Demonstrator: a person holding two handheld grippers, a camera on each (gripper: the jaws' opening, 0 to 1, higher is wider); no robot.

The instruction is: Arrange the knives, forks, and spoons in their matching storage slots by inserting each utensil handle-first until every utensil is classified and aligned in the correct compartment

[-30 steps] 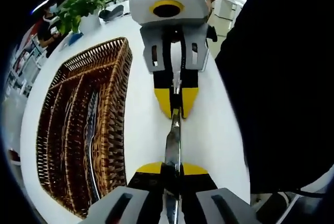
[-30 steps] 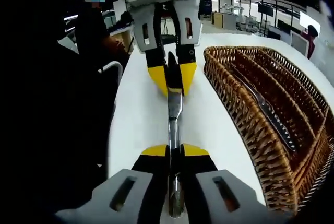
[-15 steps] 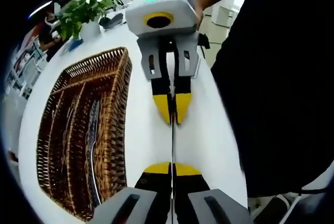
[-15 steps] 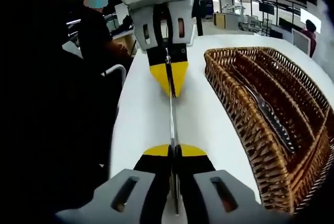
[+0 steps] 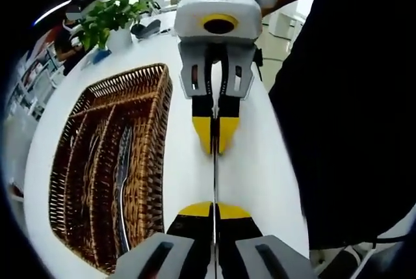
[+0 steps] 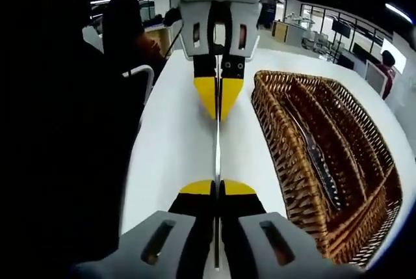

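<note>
A thin steel utensil hangs edge-on above the white table, held at both ends. My left gripper is shut on its near end in the left gripper view. My right gripper faces it from above, shut on the far end. In the right gripper view the same utensil runs from my right gripper up to the left gripper. I cannot tell which kind of utensil it is. The wicker cutlery basket lies to the left, with a steel utensil in one slot.
In the right gripper view the basket lies to the right, holding cutlery. A potted plant stands at the table's far end. A person in black stands close along the table's edge. White table lies under the grippers.
The held utensil has rolled from showing its flat face to edge-on. Both grippers stay shut on it, and both views have shifted a little against the basket.
</note>
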